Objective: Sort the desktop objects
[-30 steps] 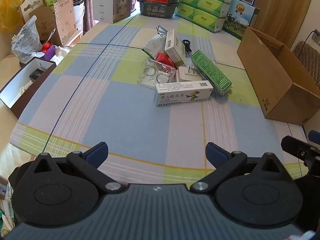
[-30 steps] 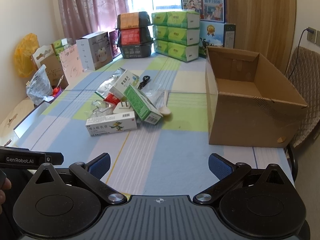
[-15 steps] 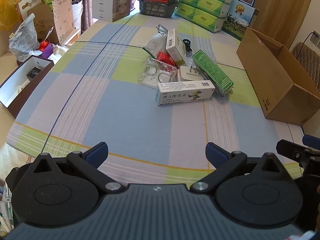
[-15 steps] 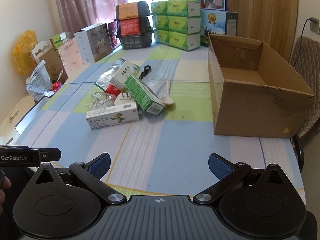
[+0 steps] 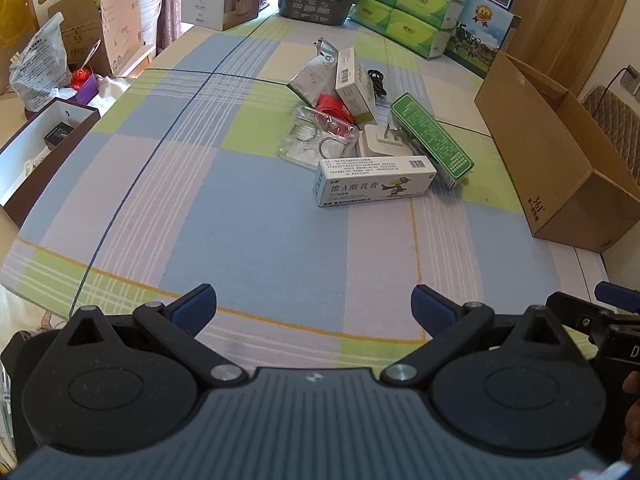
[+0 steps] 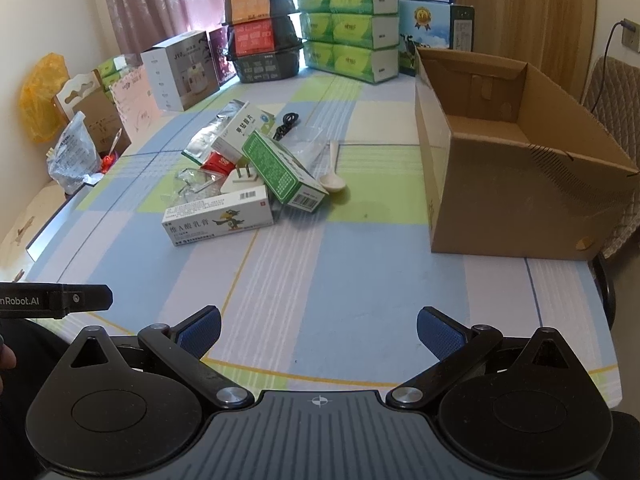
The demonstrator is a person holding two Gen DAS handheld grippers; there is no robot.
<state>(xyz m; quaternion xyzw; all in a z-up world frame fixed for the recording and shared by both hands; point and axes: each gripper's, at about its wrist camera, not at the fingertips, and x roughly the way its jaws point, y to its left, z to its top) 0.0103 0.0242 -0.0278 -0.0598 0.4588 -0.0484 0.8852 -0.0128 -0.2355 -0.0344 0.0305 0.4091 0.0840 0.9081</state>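
A heap of small items lies mid-table: a white ointment box (image 5: 374, 182) (image 6: 220, 219) at its near edge, a green box (image 5: 432, 140) (image 6: 282, 170), a white plug adapter (image 5: 380, 142) (image 6: 242, 182), a clear bag with rings (image 5: 316, 142), a red packet (image 5: 332, 106), a white medicine box (image 5: 352, 80) (image 6: 240, 132), a foil pouch (image 5: 314, 76), a black cable (image 6: 286, 124) and a white spoon (image 6: 333, 180). An empty cardboard box (image 5: 560, 152) (image 6: 516, 168) stands at the right. My left gripper (image 5: 314, 306) and right gripper (image 6: 318, 330) hover open over the near edge, holding nothing.
The checked tablecloth (image 5: 240, 200) covers the table. Tissue packs (image 6: 348, 20), black trays (image 6: 262, 44) and a white appliance carton (image 6: 180, 68) line the far end. An open brown-edged box (image 5: 36, 148) and bags sit off the left edge. A chair (image 6: 612, 92) stands beyond the cardboard box.
Both grippers have moved forward toward the heap and risen slightly, so the items look larger. Nothing on the table has shifted and both grippers stay open.
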